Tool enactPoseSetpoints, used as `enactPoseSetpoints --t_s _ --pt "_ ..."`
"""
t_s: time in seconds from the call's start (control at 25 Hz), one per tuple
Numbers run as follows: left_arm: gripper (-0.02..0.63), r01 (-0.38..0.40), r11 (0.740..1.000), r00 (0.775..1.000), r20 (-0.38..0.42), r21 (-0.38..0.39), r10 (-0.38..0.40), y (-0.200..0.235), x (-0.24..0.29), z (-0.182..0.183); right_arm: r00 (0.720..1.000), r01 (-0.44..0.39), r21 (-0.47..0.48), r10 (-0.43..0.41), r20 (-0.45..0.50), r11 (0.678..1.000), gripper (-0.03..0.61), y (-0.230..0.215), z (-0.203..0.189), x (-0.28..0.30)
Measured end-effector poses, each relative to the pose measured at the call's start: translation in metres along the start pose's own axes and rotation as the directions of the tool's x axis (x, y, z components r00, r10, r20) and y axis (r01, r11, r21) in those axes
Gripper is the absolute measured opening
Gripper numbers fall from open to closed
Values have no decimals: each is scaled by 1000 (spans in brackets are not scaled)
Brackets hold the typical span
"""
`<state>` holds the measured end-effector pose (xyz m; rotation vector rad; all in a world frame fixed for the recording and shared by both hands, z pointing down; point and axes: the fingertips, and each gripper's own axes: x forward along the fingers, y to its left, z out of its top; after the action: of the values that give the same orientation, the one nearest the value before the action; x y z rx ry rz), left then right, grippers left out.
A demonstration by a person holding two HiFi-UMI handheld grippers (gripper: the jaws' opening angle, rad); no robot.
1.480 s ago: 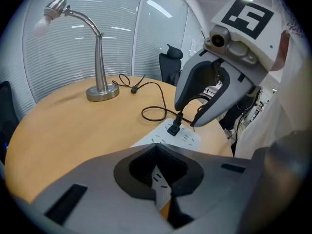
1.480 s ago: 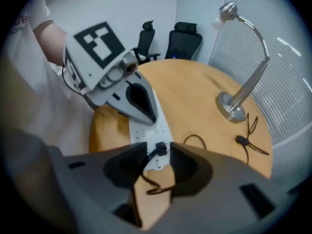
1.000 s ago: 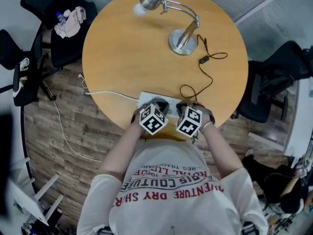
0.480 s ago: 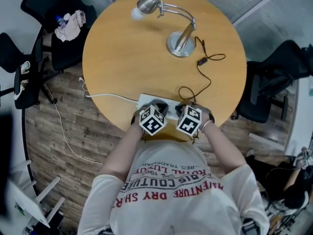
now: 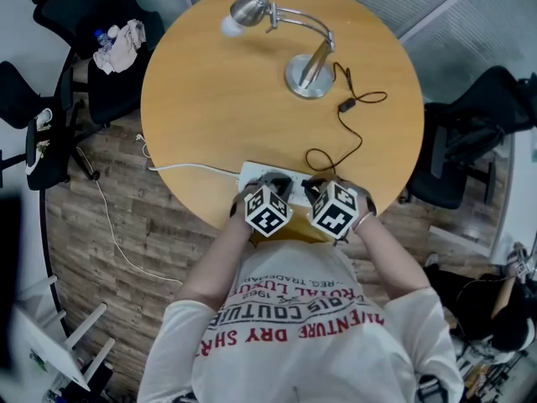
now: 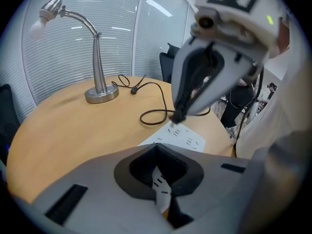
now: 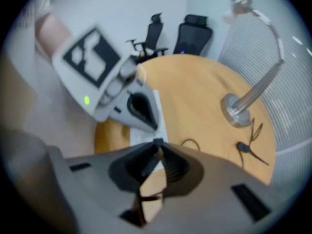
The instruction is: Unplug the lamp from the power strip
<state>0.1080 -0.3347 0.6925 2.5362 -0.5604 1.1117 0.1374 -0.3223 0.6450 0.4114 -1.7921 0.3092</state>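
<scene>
The black lamp plug (image 6: 177, 118) is sitting pinched in the tips of the right gripper (image 7: 156, 146), whose jaws have just been closing on it. It is hanging right over the white power strip (image 6: 189, 140); whether its prongs are clear of the socket is not showing. Its black cord (image 5: 352, 137) is looping across the round wooden surface (image 5: 210, 107) to the metal desk lamp (image 5: 305, 77) at the far side. The left gripper (image 6: 157, 151), jaws pressed together, is pointing down at the strip's other end. The strip's white cable (image 5: 189, 166) is trailing off the surface's edge. Black office chairs (image 5: 478, 133) are standing around.
</scene>
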Motion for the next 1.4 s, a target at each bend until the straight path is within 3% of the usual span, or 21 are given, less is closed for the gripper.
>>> enactPoseSetpoints --t_s 0.16,0.44,0.6,0.72,0.92,1.08,1.24,1.4 --pt "28 -3 1000 1000 0 10 3 1 0 -3 1000 30 -39 -30 -4 999 69 -26 9 -34" --pt "29 7 1000 1000 -5 -12 -7 0 0 -2 1000 3 13 -3 31 1000 71 -7 1 -34" --pt "29 -7 1000 1000 3 -4 7 1 -1 -3 994 31 74 -39 105 997 71 -9 9 -41" --pt "29 -21 1000 1000 16 19 20 0 -2 -4 974 82 134 -108 200 988 71 -16 20 -53" --pt "29 -55 996 998 -3 68 55 6 -13 -5 891 223 205 -285 353 953 72 -36 32 -78" --pt "29 -111 992 992 73 57 106 19 -38 14 812 251 298 -368 453 921 72 -45 38 -99" --pt "29 -157 988 968 200 8 152 33 -74 50 679 221 444 -464 569 868 72 -56 50 -132" --pt "29 -219 975 913 345 -31 216 50 -119 95 564 196 515 -526 637 834 72 -64 60 -162"
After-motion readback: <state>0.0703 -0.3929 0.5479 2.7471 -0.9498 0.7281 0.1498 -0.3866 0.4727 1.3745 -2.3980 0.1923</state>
